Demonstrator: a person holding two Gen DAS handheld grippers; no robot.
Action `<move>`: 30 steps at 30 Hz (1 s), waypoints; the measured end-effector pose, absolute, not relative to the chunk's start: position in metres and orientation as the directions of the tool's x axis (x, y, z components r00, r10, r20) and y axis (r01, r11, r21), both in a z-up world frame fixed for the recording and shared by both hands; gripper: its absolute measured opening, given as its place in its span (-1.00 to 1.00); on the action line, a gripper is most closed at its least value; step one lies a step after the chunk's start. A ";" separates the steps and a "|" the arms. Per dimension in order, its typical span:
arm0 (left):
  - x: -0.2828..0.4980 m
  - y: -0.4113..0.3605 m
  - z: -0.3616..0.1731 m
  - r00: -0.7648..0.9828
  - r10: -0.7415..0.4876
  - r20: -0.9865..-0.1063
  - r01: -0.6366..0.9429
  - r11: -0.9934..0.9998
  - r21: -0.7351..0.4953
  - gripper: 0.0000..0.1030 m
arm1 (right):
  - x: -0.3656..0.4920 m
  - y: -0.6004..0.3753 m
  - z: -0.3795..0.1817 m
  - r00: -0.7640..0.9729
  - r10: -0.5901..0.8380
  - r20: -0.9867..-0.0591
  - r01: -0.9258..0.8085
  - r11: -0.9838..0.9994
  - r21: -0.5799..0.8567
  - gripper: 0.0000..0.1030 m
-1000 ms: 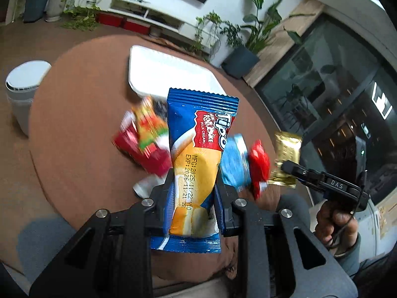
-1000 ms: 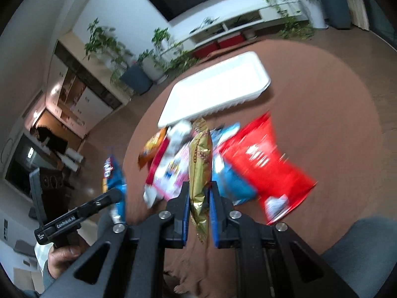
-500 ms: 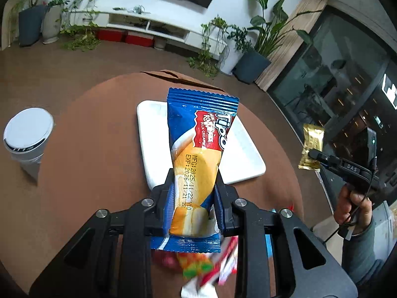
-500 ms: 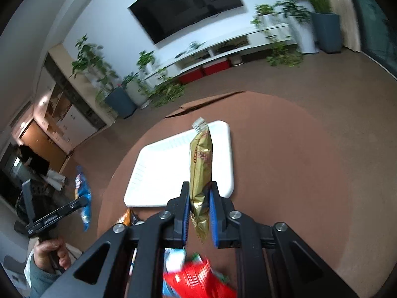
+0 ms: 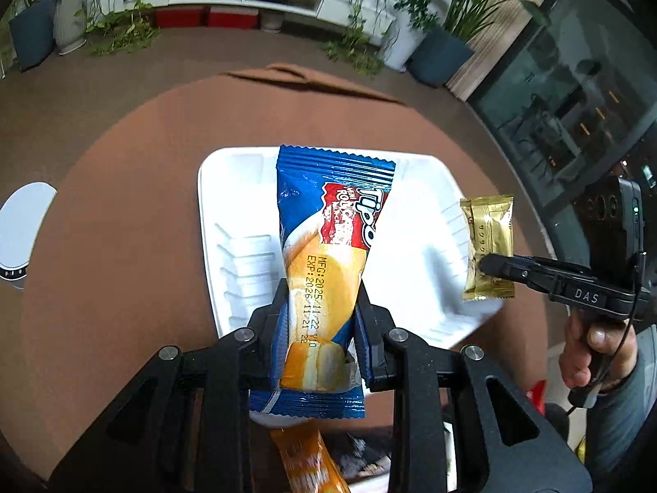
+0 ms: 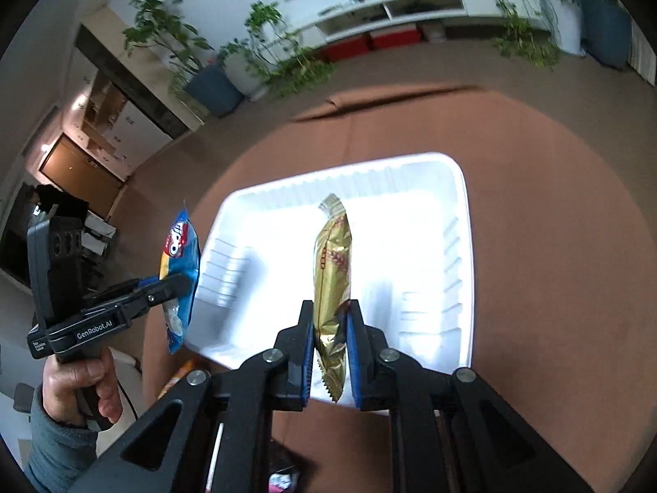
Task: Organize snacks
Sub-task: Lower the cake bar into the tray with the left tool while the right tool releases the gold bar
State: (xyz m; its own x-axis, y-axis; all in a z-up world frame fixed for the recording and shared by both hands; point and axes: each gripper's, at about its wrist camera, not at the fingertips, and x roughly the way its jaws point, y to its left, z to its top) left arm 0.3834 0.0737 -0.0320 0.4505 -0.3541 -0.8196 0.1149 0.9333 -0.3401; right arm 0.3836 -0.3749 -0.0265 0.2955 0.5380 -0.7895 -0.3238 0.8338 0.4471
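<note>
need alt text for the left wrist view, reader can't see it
The left gripper is shut on a blue and orange snack packet, held above a white tray on a round brown table. To the right, the right gripper, in a person's hand, holds a gold packet over the tray's edge.

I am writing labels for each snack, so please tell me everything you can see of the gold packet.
The gold packet is a narrow pouch of shiny, crinkled foil with crimped, saw-toothed end seals and a small wheat-like print with red marks. In the left wrist view its back seam shows. The right gripper is shut on its lower part, the blue-padded jaws pinching it, so it stands upright in the air in front of the white tray. Nothing else touches it.
</note>
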 end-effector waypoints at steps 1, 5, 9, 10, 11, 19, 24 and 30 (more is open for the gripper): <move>0.386 0.072 -0.038 0.441 -0.349 -0.827 0.113 0.936 -0.335 -0.52 | 0.386 -0.376 -0.032 0.287 0.530 -0.798 -0.312 0.839 0.445 -0.71; 0.386 0.069 -0.057 0.413 -0.333 -0.848 0.103 0.942 -0.320 -0.52 | 0.392 -0.383 -0.048 0.263 0.508 -0.820 -0.275 0.854 0.441 -0.70; 0.394 0.062 -0.076 0.387 -0.324 -0.863 0.090 0.945 -0.314 -0.52 | 0.393 -0.396 -0.060 0.234 0.515 -0.825 -0.250 0.852 0.461 -0.70; 0.395 0.060 -0.078 0.385 -0.322 -0.865 0.092 0.946 -0.311 -0.52 | 0.393 -0.396 -0.061 0.232 0.516 -0.824 -0.249 0.851 0.463 -0.69; 0.395 0.059 -0.080 0.382 -0.319 -0.867 0.095 0.947 -0.307 -0.52 | 0.393 -0.397 -0.061 0.231 0.519 -0.823 -0.249 0.849 0.465 -0.69; 0.398 0.051 -0.089 0.373 -0.294 -0.880 0.086 0.955 -0.283 -0.50 | 0.392 -0.395 -0.063 0.212 0.515 -0.830 -0.248 0.850 0.464 -0.62; 0.399 0.051 -0.088 0.370 -0.289 -0.883 0.081 0.957 -0.279 -0.50 | 0.391 -0.399 -0.065 0.219 0.521 -0.825 -0.239 0.849 0.472 -0.59; 0.394 0.053 -0.087 0.374 -0.289 -0.881 0.076 0.957 -0.281 -0.48 | 0.389 -0.400 -0.062 0.226 0.544 -0.808 -0.255 0.834 0.490 -0.33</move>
